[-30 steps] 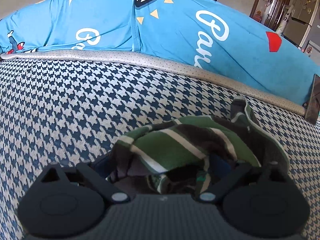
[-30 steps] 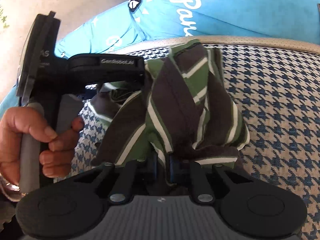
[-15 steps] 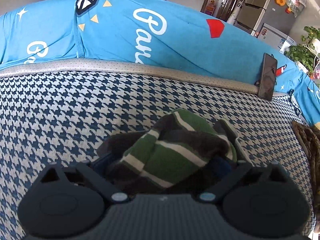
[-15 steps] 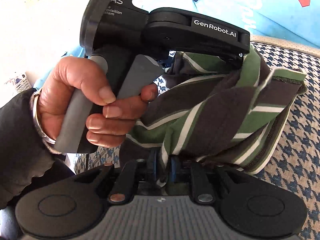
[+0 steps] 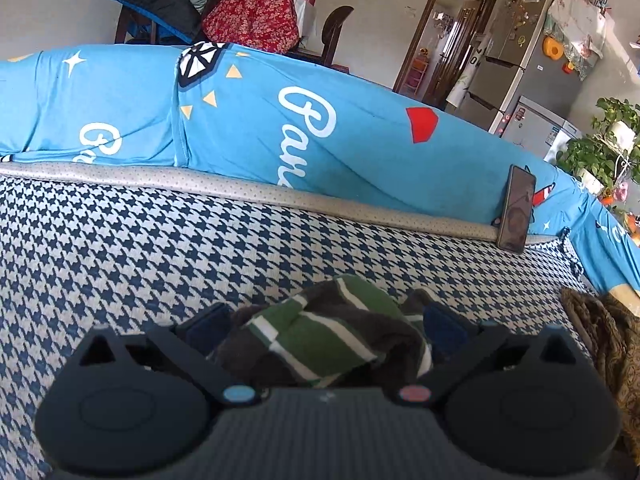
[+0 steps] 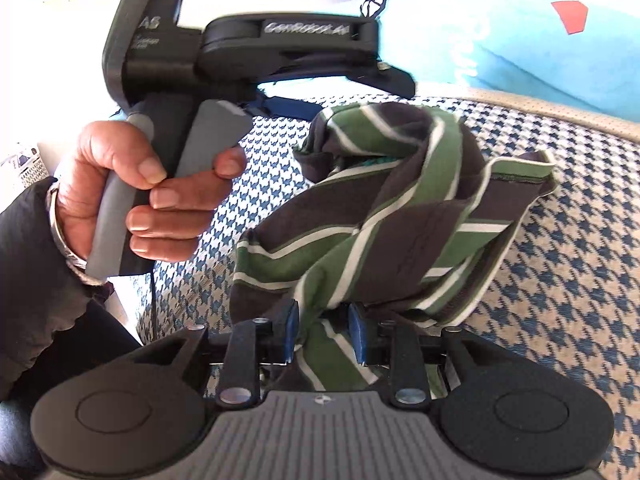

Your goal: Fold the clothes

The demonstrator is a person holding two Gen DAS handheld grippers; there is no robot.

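A houndstooth sofa seat (image 5: 160,256) lies under both your tools. Your right gripper (image 6: 322,330) pinches a fold of the striped shirt (image 6: 396,216), bunched above the seat. Your left gripper (image 5: 326,330) spreads wide around another bunch. A phone (image 5: 517,209) leans on the blue cover (image 5: 248,120).

Both wrist cameras look low and close over the houndstooth sofa seat (image 5: 140,248); the shared striped garment (image 5: 332,332) lies at 6 o'clock.
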